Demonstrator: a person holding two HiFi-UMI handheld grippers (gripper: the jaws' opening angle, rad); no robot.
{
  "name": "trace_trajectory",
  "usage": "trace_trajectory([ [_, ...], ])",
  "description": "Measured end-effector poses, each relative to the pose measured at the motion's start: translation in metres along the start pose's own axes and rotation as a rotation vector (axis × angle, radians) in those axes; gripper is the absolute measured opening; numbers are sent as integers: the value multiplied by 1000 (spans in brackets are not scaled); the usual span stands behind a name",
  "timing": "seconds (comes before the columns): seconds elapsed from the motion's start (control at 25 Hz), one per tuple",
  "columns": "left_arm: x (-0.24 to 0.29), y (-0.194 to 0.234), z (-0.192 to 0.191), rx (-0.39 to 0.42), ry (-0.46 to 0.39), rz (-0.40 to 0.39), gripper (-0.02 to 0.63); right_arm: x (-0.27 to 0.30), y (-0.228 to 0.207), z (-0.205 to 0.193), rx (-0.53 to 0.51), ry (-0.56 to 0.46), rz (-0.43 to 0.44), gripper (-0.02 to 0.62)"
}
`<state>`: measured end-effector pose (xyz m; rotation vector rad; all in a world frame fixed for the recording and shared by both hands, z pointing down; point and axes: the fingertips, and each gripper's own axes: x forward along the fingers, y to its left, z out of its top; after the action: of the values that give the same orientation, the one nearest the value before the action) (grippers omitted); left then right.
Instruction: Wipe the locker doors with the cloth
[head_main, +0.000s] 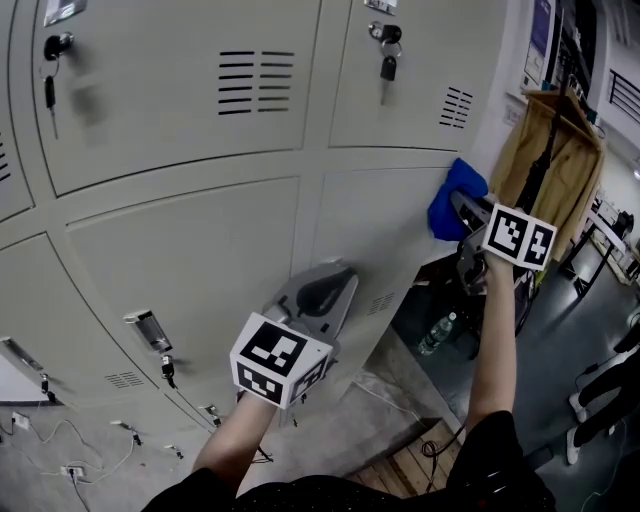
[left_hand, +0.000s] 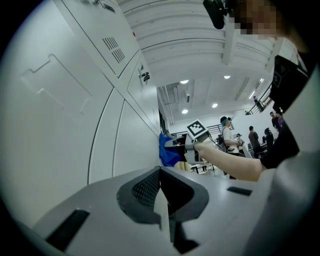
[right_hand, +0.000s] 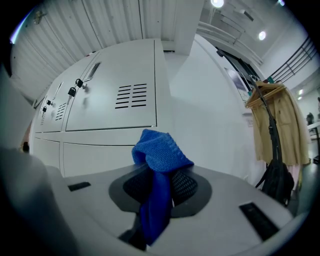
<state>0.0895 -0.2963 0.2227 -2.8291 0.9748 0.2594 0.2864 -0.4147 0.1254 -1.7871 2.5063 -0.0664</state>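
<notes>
A bank of pale grey locker doors (head_main: 190, 240) fills the head view, with vents and keys hanging in the locks. My right gripper (head_main: 462, 212) is shut on a blue cloth (head_main: 452, 200) and holds it against the right end of a lower locker door (head_main: 375, 225). In the right gripper view the blue cloth (right_hand: 157, 165) bunches up out of the shut jaws, in front of a vented door (right_hand: 115, 97). My left gripper (head_main: 322, 292) is shut and empty, pointing at the lower door from close by. From the left gripper view the blue cloth (left_hand: 167, 150) shows far along the lockers.
A tan coat (head_main: 555, 165) and a dark bag hang on a rack right of the lockers. A water bottle (head_main: 437, 333) and cables lie on the floor below. Keys (head_main: 387, 62) dangle from an upper lock. People stand far off in the hall (left_hand: 250, 137).
</notes>
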Motion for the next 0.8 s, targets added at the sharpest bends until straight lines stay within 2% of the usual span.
trace_trajectory([
  [0.24, -1, -1, -2, -3, 12, 11, 9, -2, 1, 0, -11, -5, -26, 77],
  [0.4, -7, -5, -2, -3, 15, 14, 9, -16, 21, -6, -71, -10, -35, 77],
  [0.56, -16, -5, -6, -15, 23, 24, 9, -27, 74, -19, -120, -2, 69, 77],
  [0.8, -34, -6, -8, -7, 40, 39, 9, -41, 159, -35, -119, 2, 265, 77],
])
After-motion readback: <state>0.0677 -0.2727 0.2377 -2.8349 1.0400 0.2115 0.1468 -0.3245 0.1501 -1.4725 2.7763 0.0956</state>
